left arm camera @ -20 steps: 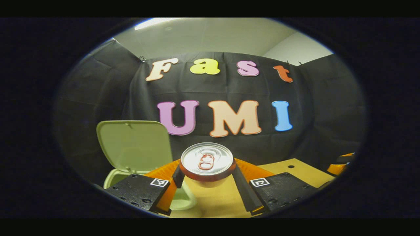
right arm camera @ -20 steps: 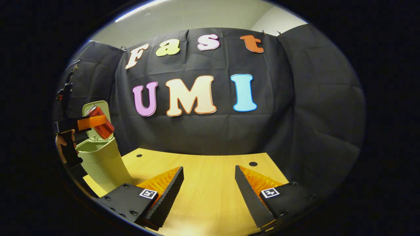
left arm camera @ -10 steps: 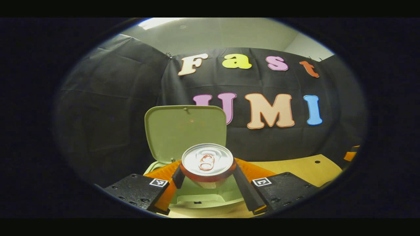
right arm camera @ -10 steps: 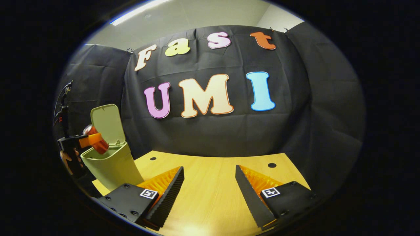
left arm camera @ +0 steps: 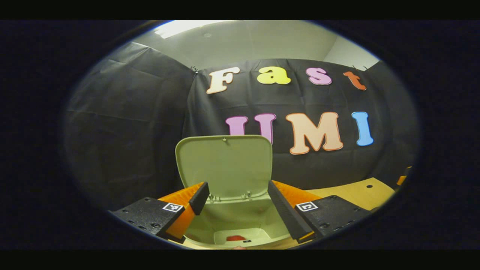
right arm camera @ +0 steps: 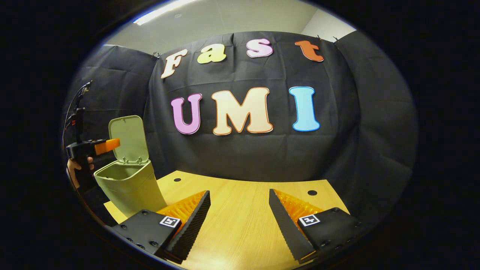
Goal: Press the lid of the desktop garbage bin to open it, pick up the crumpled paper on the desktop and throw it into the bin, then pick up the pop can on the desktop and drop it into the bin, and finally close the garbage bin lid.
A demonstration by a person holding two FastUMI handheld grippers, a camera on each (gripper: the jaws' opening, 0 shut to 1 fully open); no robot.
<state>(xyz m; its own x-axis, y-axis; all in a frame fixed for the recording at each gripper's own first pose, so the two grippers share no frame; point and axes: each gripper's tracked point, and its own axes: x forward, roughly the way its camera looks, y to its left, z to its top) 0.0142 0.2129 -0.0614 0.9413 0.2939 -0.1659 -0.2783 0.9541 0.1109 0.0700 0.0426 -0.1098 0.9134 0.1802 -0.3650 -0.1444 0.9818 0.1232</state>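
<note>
Wooden desktop, two round holes

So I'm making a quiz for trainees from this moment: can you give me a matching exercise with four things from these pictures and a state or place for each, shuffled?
Things:
1. pale green plastic bin lid
2. red pop can
3. left gripper
4. right gripper

States or places:
A. open above the light wooden tabletop, holding nothing
B. lying at the bottom of the pale green bin
C. raised upright on its hinge
D. open above the bin's mouth, holding nothing

Pairs: 1-C, 2-B, 3-D, 4-A
</note>
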